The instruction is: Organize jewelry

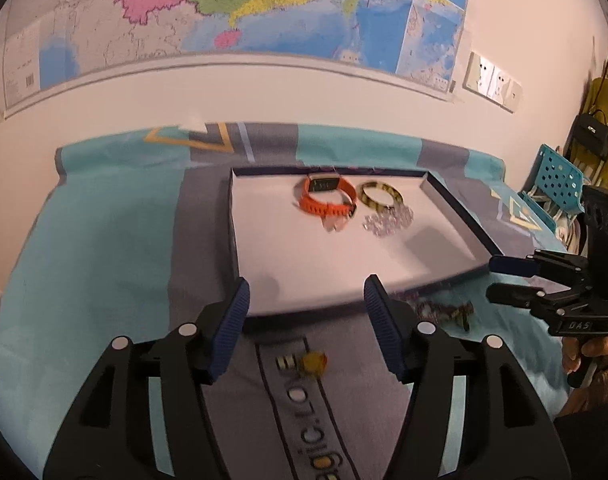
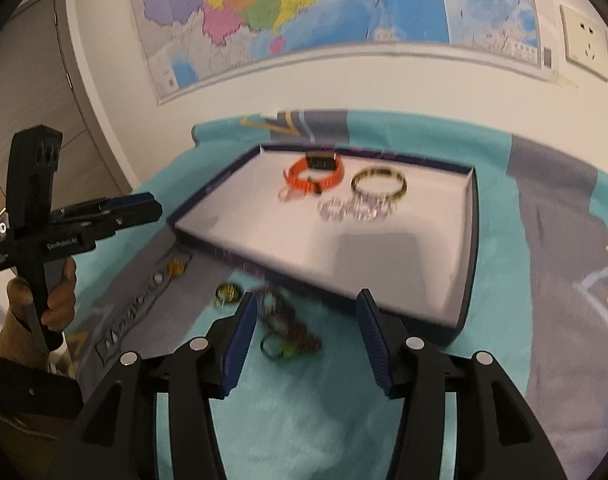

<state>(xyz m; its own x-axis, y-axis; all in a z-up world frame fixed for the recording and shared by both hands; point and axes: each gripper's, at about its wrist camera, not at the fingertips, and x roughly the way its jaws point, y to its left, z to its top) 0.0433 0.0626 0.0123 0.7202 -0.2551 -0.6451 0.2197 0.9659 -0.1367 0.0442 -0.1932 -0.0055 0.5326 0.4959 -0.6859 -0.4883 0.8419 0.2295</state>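
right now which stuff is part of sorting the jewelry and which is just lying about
Job: tray, orange watch, yellow bangle, clear bracelet, bead bracelets on the cloth, amber ring.
Just there: wall map, wall sockets, black handbag, blue basket.

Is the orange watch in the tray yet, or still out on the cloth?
In. The orange watch lies on the tray floor near its far wall, beside the gold bangle.

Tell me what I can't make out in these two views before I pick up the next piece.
- Dark beaded piece on the cloth, right wrist view: motion blur, so whether it is one strand or several is unclear.
- Same pile in the left wrist view: partly behind the left gripper's finger.
- Clear crystal piece in the tray: blurred, links unreadable.
- Small yellow item on the cloth: too blurred to identify.
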